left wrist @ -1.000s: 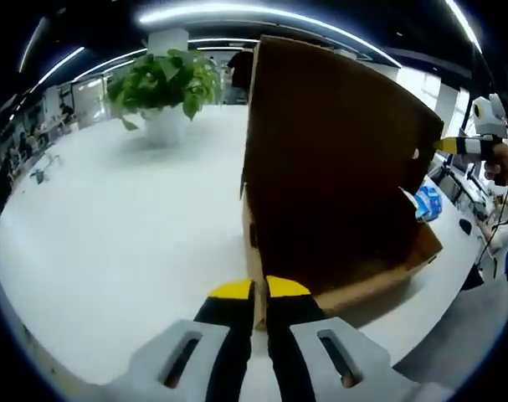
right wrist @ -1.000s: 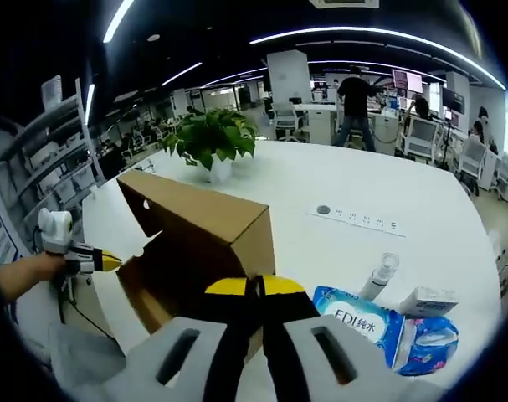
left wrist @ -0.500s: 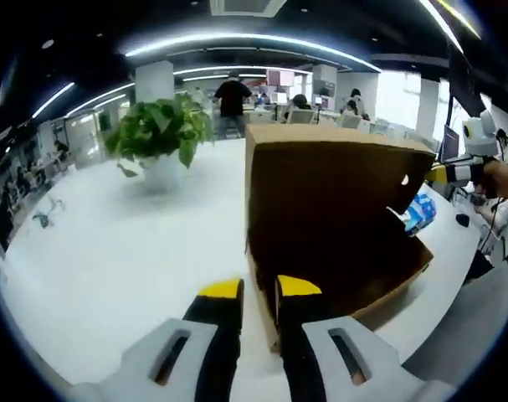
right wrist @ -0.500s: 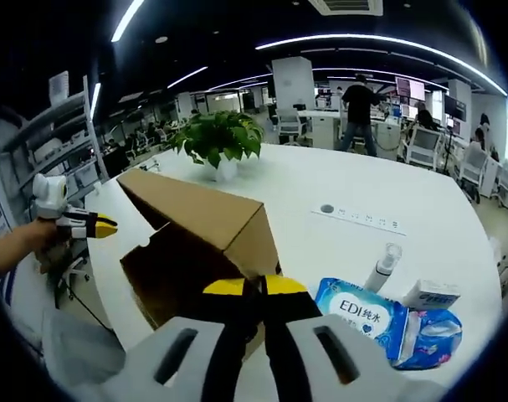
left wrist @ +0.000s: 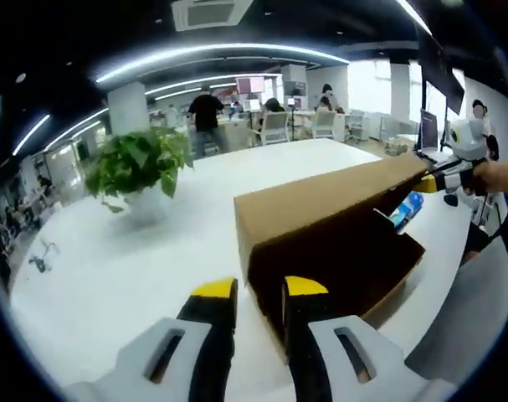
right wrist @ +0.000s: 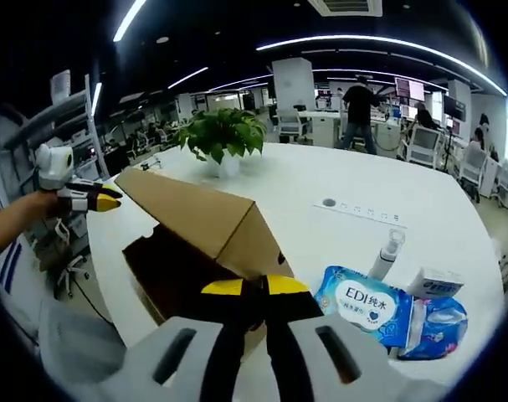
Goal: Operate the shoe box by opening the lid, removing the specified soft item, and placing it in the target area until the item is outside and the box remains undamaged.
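Right gripper view: we pinch the shoe box (right wrist: 205, 251) lid (right wrist: 191, 213) edge; right gripper (right wrist: 247, 289) fingers closed, left gripper (left wrist: 255, 289) fingers slightly parted, empty; lift gently.

The tilted lid (right wrist: 195, 213) overhangs the box (right wrist: 166, 272) opening; wipes packet (right wrist: 372, 303) stands beside.

Left gripper (left wrist: 259, 290) low in front, jaws slightly parted, nothing between. Right gripper (right wrist: 254, 289) jaws pressed together, level, held in a hand (left wrist: 498, 174).
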Motion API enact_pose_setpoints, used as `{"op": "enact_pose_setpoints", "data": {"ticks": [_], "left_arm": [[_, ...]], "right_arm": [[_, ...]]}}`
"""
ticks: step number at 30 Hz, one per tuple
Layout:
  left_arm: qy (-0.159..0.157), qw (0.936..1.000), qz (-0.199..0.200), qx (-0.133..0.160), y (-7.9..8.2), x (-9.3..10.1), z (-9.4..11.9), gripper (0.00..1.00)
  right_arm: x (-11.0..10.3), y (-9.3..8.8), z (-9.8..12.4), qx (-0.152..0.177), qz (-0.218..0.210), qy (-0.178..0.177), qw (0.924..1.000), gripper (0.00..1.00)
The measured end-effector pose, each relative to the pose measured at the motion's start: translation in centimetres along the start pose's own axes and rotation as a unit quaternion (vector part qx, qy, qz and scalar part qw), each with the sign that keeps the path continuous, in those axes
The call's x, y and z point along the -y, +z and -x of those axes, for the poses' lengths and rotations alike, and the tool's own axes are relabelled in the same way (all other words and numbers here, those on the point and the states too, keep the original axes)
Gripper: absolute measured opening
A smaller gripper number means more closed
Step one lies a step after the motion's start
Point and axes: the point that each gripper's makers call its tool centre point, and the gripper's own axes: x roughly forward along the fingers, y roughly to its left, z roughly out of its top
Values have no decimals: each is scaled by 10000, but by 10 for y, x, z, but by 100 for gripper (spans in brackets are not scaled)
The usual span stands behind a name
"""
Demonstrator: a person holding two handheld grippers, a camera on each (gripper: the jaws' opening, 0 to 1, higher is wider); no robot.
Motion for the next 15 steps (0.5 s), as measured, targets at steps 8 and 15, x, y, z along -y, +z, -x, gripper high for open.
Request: {"op": "enact_pose_setpoints", "data": {"ticks": [8,15], "left_arm": [[-188,9996,-212,70,2,10,0,23],[-250,9993,-284,13,-5,13,3,24]], "right_arm": [[-8,-9,2,-28,227,133,9997,7],[-15,-18,3,-55,480,230,9986,11]]}}
